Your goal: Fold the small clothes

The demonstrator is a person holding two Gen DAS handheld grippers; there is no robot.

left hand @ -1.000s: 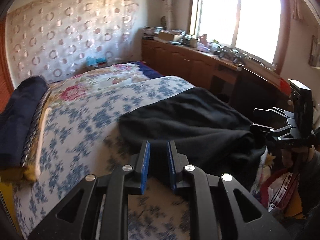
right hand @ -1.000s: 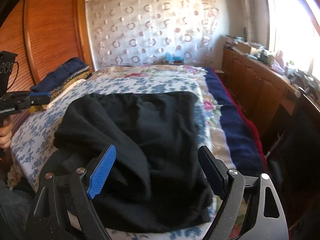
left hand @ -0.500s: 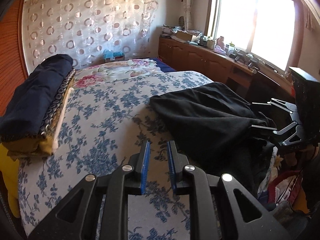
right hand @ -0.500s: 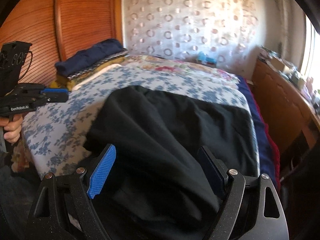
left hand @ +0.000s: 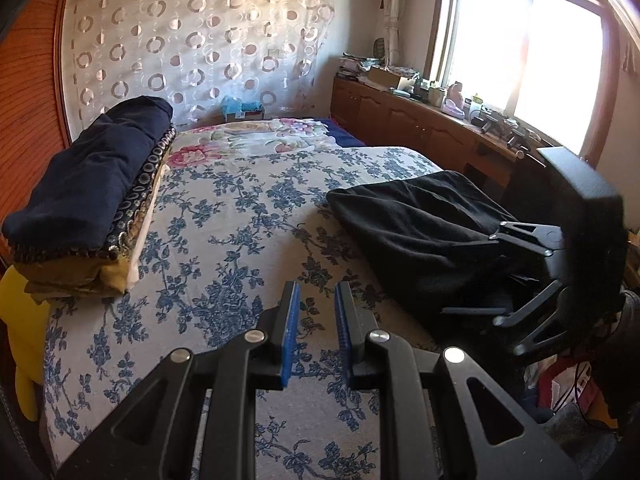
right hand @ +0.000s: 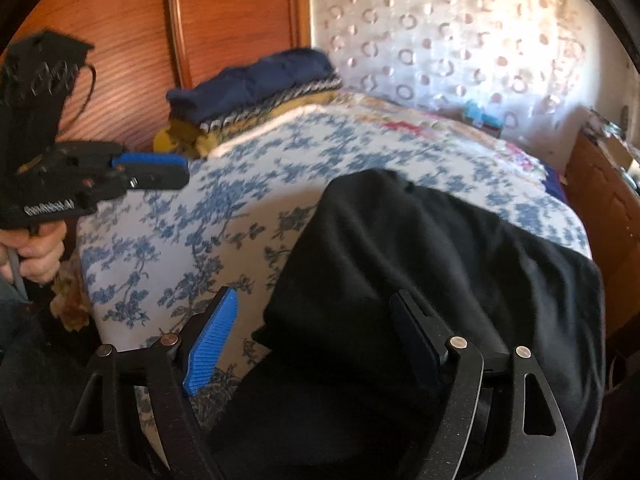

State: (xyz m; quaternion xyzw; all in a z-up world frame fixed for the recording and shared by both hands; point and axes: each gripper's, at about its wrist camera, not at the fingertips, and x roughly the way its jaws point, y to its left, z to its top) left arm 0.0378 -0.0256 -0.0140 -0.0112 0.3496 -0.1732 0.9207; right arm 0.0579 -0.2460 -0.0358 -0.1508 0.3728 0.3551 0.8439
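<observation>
Fingers on the left gripper [left hand: 314, 330] stand close together with a narrow gap and nothing between them, hovering over bare bedspread [left hand: 224, 240] near the foot of the bed. At the far left of that view sits a stack of folded clothes [left hand: 92, 200], navy on top and mustard beneath, well apart from the work in hand. Moving rightward, the black garment [left hand: 420, 232] lies spread toward the right side of the bed, its near end spilling over the edge.

Seen from the right wrist, the left gripper [right hand: 152, 170] shows far off to the left, held in a hand [right hand: 40, 254], while the right gripper [right hand: 320, 340] hangs directly over the near part of the black garment [right hand: 440, 264]. Its fingers are wide apart and closing, one blue pad [right hand: 212, 340] over the bedspread beside the cloth's left edge, the other over the cloth itself (I see no pinch yet).

The garment's long axis runs away from the right gripper, up the bed. My judgement: the right hand is plainly nearer and should take the near hem; the left must travel rightward to reach it.
</observation>
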